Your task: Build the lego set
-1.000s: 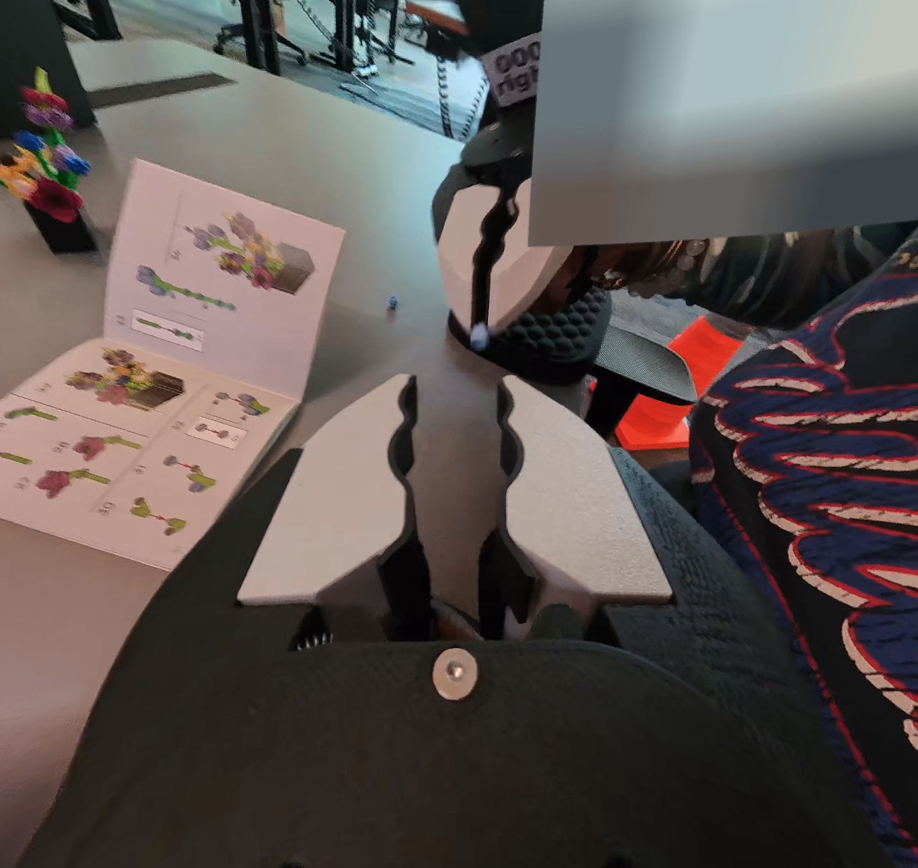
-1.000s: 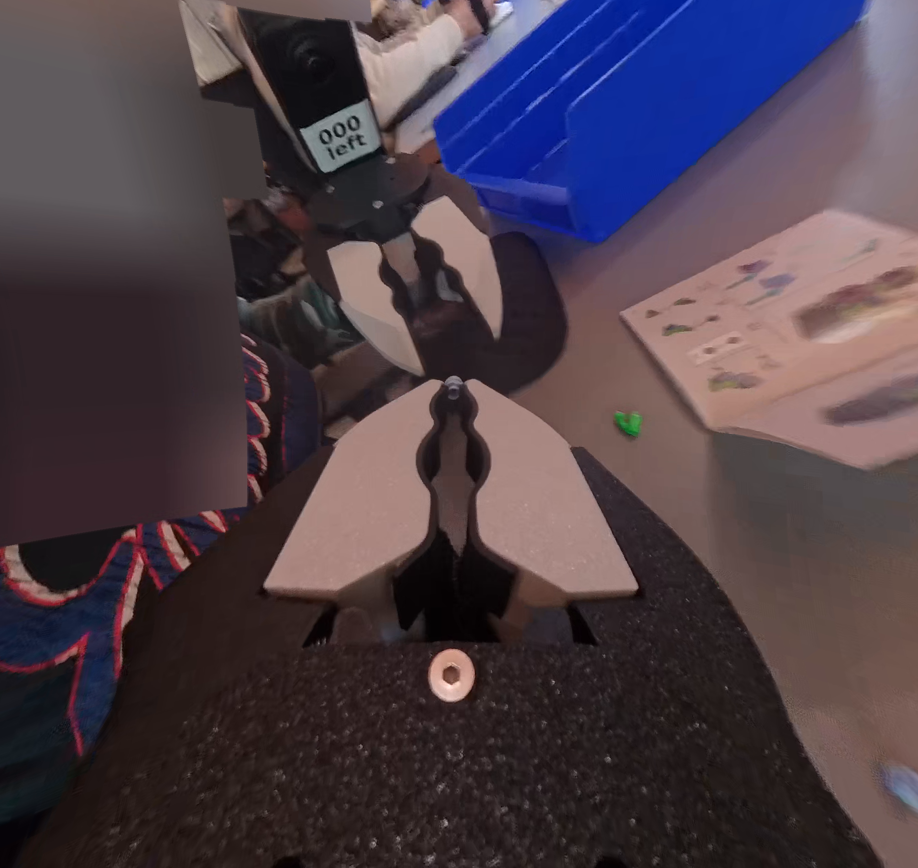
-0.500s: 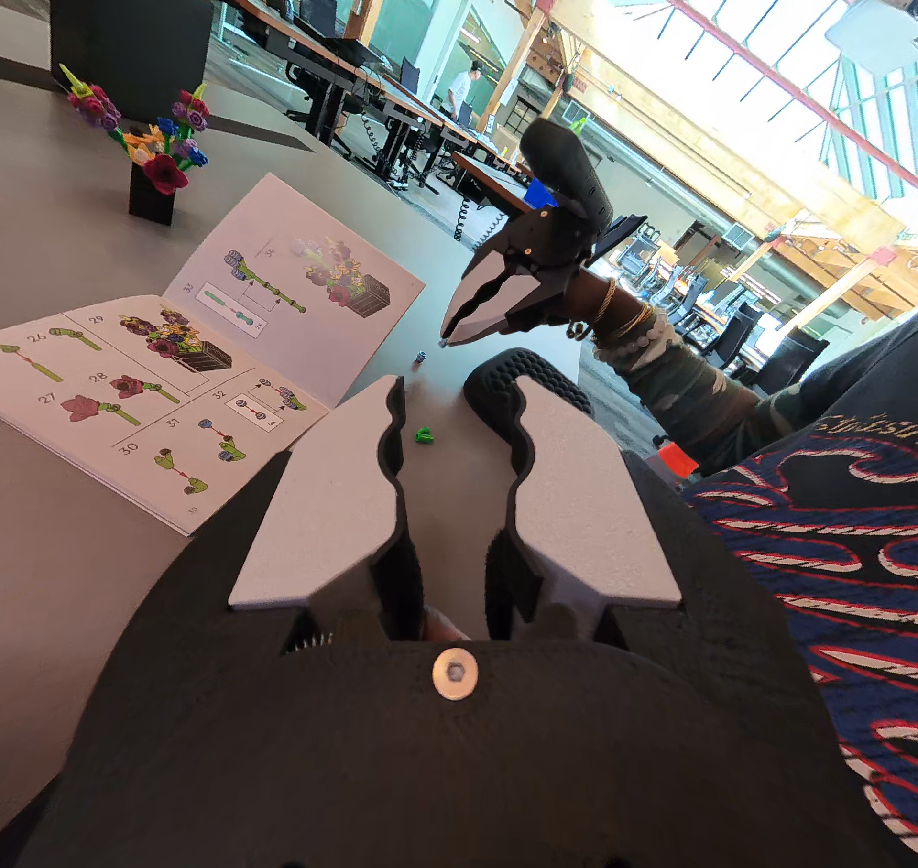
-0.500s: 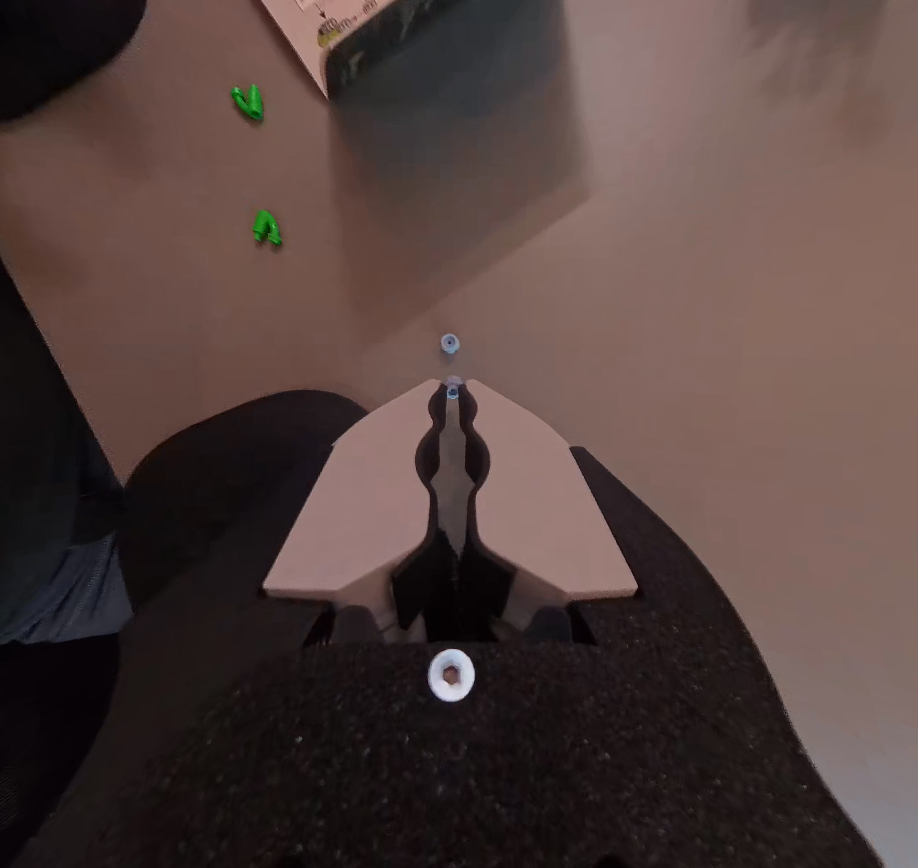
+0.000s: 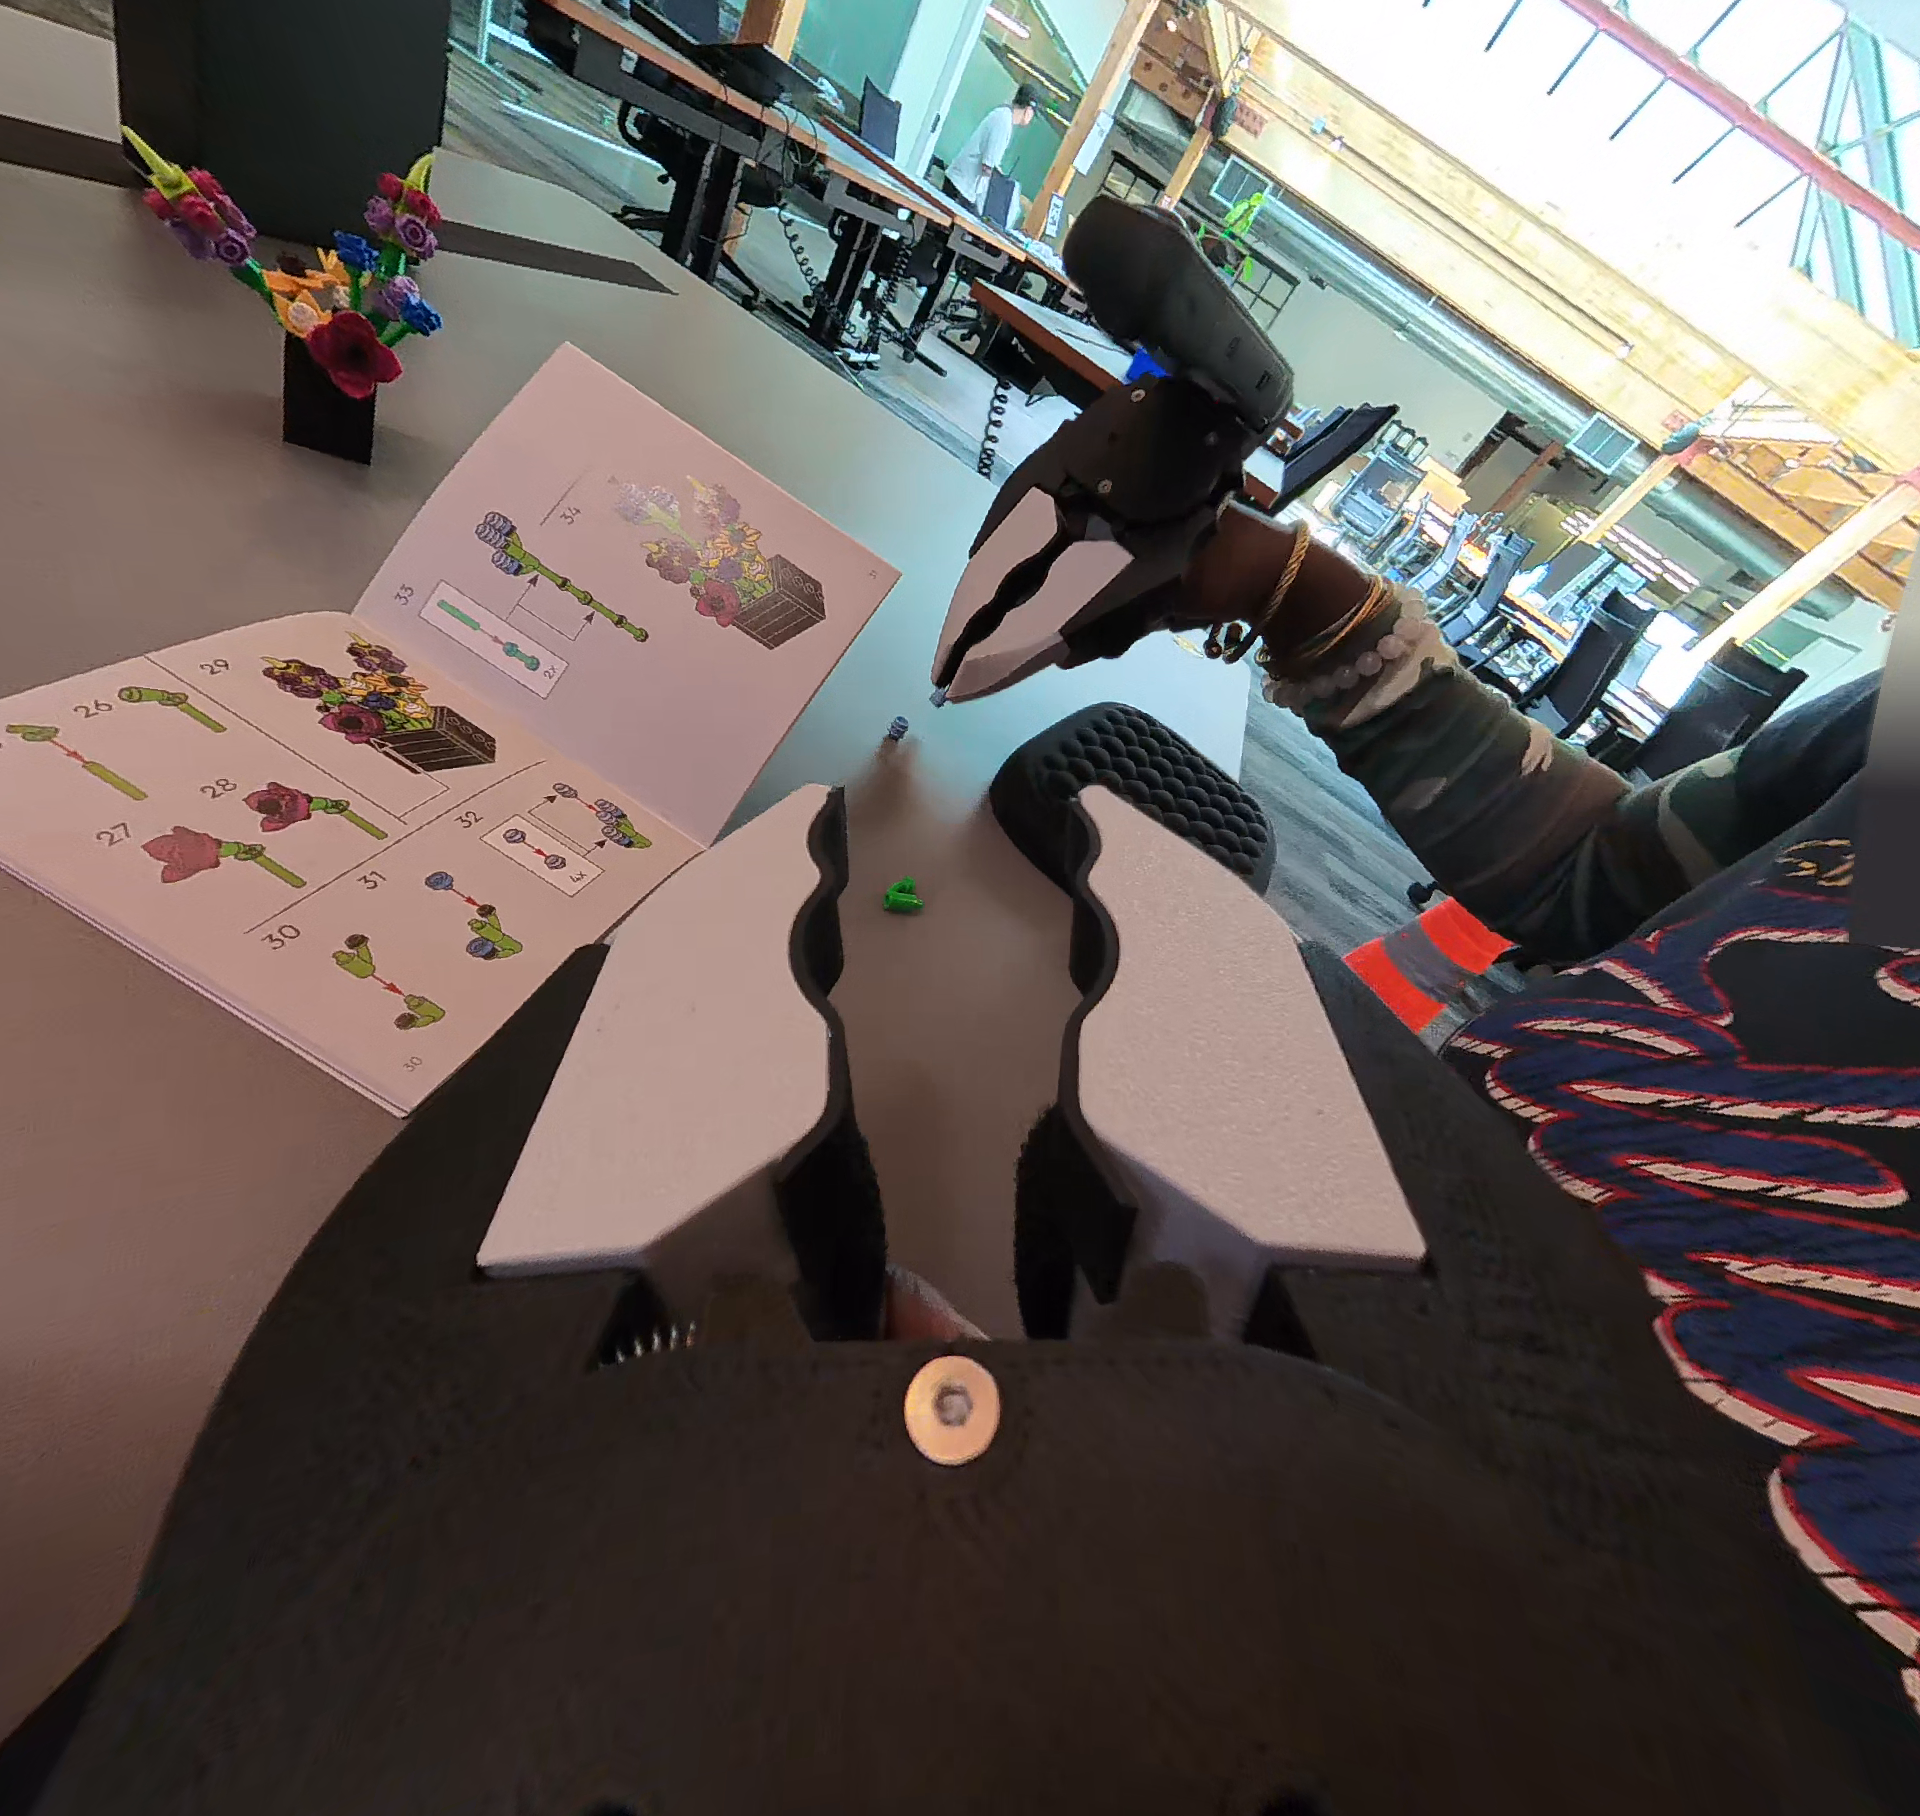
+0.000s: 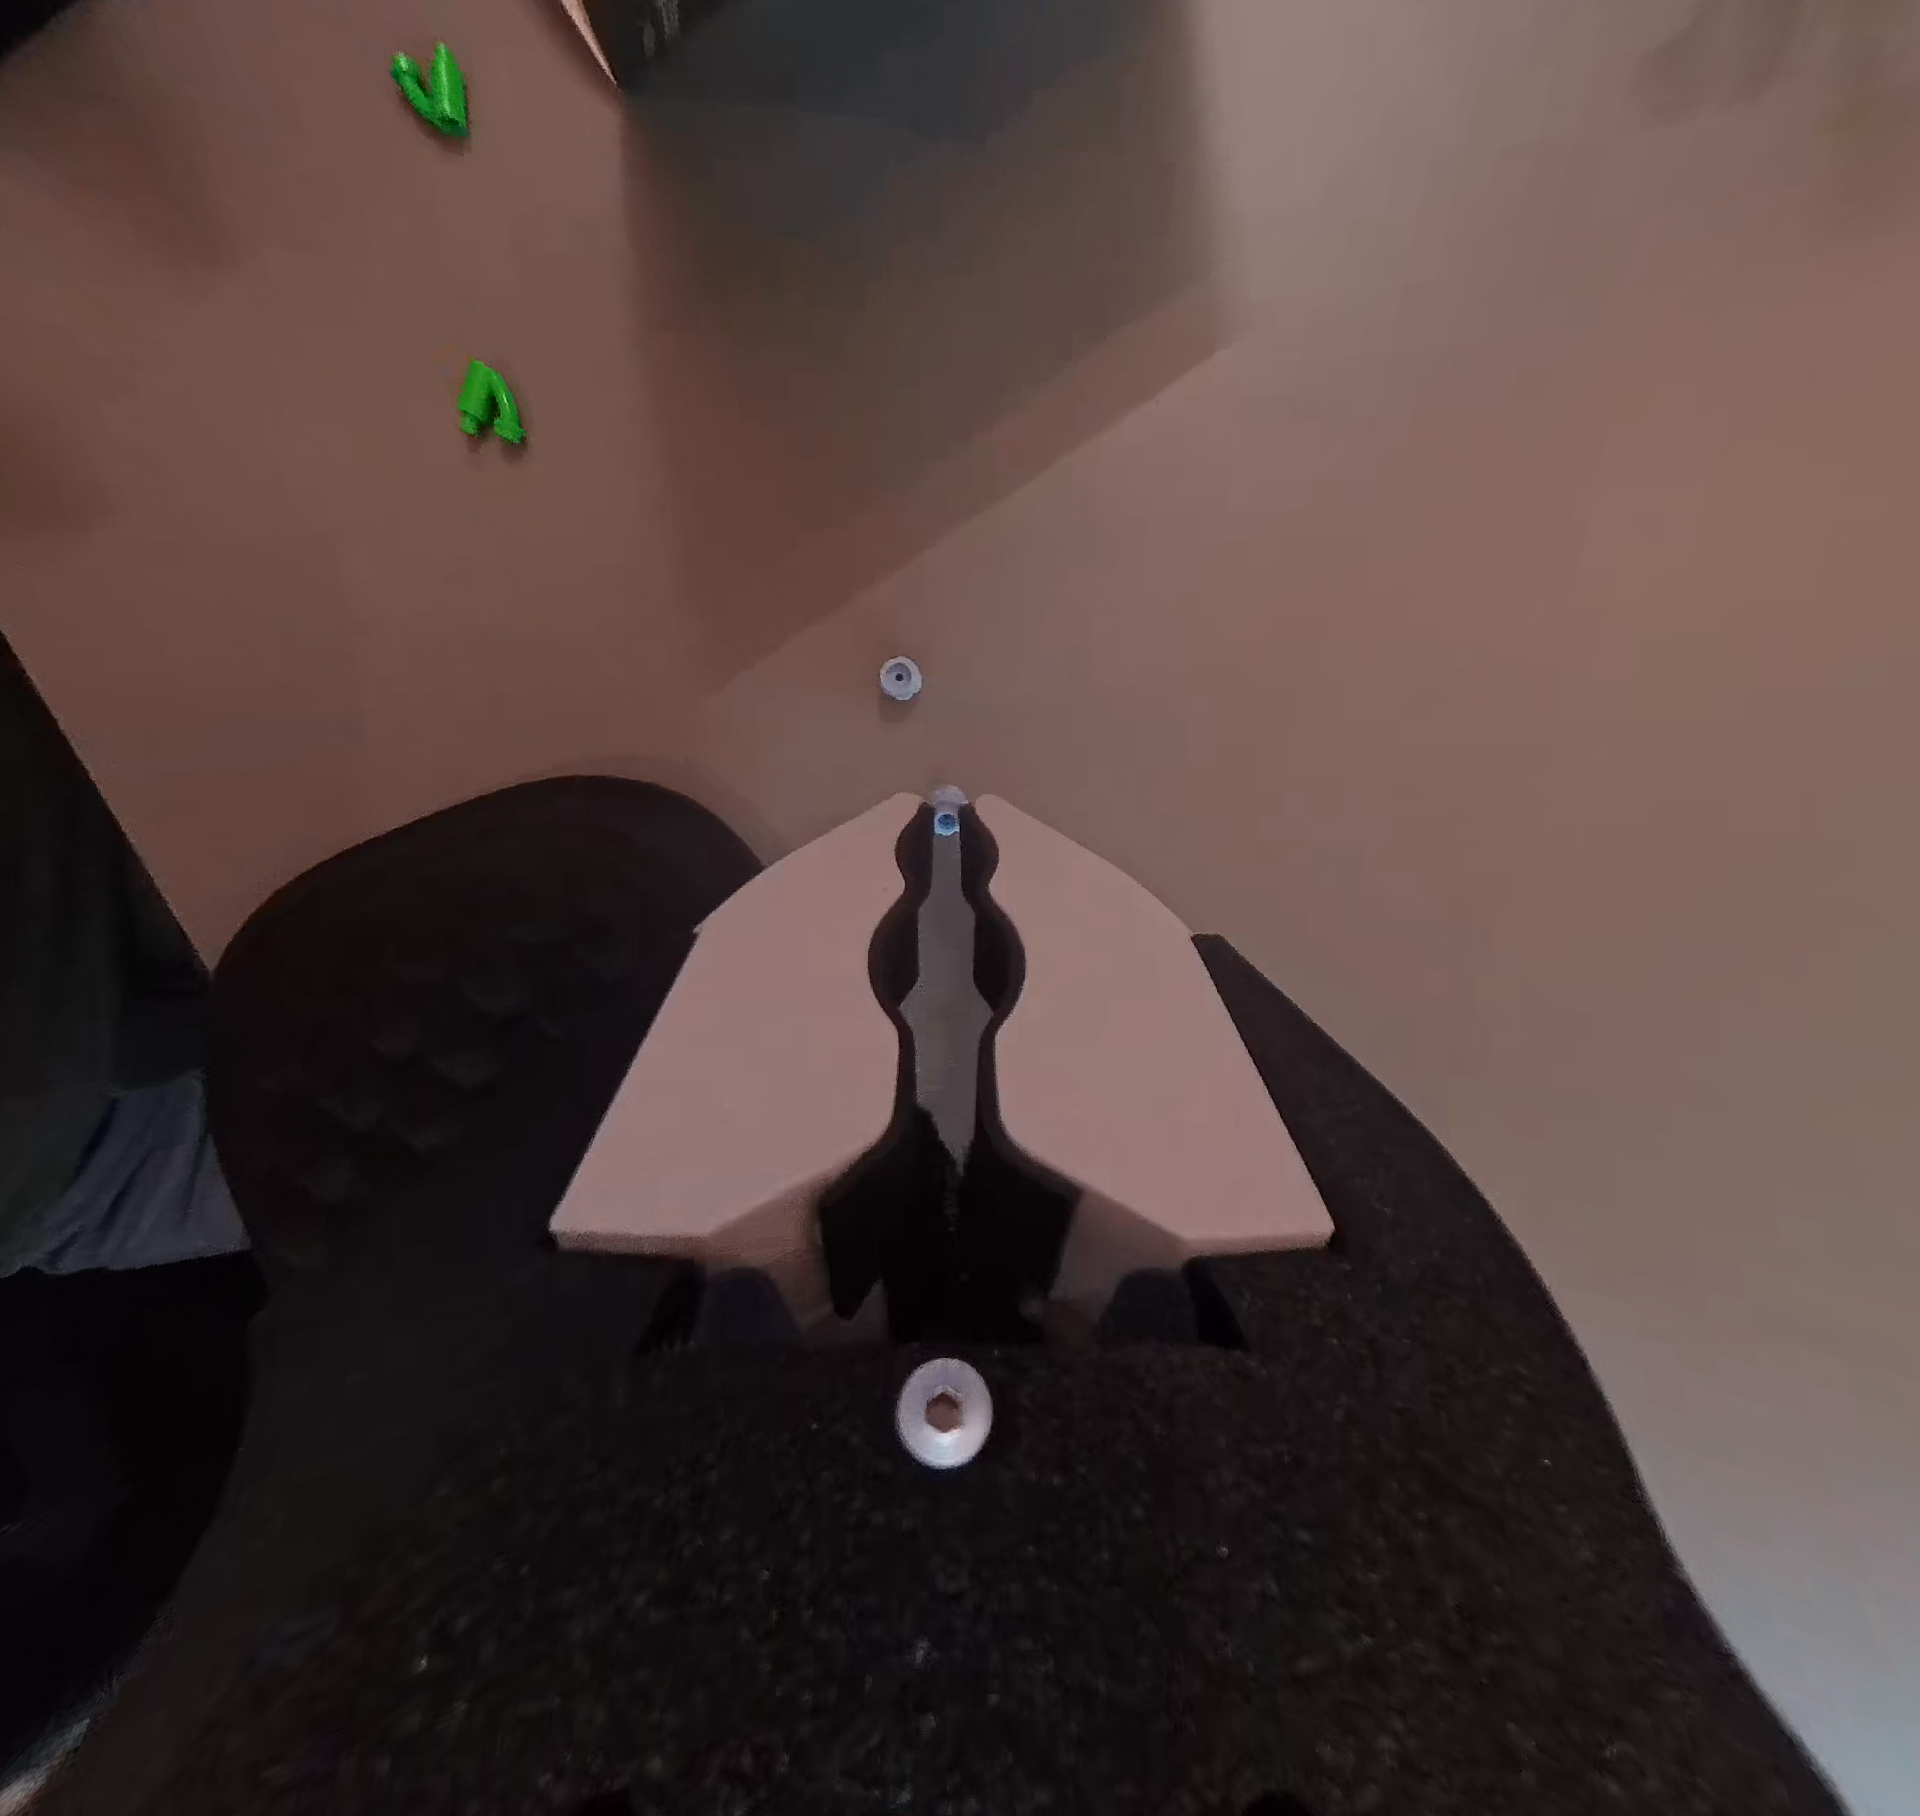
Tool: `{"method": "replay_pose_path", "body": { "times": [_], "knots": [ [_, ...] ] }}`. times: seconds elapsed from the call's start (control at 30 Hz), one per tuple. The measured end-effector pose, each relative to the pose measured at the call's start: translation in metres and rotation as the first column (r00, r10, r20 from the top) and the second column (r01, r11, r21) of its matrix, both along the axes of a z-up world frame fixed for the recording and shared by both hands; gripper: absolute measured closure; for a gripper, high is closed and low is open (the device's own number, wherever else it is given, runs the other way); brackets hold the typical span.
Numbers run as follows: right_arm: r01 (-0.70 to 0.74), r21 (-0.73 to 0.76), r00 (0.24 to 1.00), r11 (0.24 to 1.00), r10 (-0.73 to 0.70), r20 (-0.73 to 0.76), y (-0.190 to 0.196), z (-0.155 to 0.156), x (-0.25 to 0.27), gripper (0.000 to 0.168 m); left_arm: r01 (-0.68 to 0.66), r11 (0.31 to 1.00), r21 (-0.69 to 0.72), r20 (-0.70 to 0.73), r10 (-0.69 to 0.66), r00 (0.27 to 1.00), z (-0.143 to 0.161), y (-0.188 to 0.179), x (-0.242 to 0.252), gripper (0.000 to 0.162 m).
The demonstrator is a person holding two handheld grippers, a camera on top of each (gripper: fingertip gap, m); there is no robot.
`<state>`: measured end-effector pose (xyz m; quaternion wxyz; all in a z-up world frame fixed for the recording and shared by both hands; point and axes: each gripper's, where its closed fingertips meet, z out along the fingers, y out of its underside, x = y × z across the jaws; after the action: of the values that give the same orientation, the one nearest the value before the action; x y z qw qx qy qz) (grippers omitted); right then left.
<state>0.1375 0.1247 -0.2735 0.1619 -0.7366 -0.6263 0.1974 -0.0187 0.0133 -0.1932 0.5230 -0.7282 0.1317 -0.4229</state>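
Now that the right gripper (image 6: 943,802) has swung down over the grey table (image 6: 1455,623), it's still pinching a tiny pale-blue round stud (image 6: 944,816) just short of the matching loose stud (image 6: 900,677), so stacking looks next, while the left gripper (image 5: 954,831) hangs open and empty.

The open instruction booklet (image 5: 436,727) on the table bears printed step and page numbers beside its diagrams.

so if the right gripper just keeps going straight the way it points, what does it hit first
Most likely the grey tabletop, landing just short of the small pale blue round piece lying ahead of its tips. The right gripper points steeply down, shut on a similar tiny blue piece. Depth is unclear, so it might touch that loose piece.
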Motion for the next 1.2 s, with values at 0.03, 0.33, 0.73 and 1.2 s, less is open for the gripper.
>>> {"method": "replay_pose_path", "body": {
  "times": [0.03,0.33,0.73,1.2],
  "knots": [
    [0.011,-0.029,0.999,1.000,-0.012,-0.036,0.000,0.000,-0.001,0.163,0.001,1.000,-0.002,-0.007,-0.001,1.000,-0.001,0.000,0.001,0.122],
    [0.036,-0.243,0.977,0.969,-0.086,-0.197,-0.004,-0.006,-0.005,0.163,0.000,1.000,-0.004,-0.019,0.000,1.000,-0.002,0.000,0.001,0.122],
    [-0.056,0.186,0.990,0.981,0.079,-0.119,-0.008,0.008,-0.001,0.156,-0.001,1.000,-0.016,-0.003,0.001,1.000,-0.002,0.001,0.000,0.124],
    [-0.770,0.243,0.617,0.590,0.786,0.045,-0.004,-0.002,-0.002,0.151,-0.003,1.000,-0.007,-0.011,0.003,1.000,-0.002,0.001,0.001,0.125]
  ]
}}
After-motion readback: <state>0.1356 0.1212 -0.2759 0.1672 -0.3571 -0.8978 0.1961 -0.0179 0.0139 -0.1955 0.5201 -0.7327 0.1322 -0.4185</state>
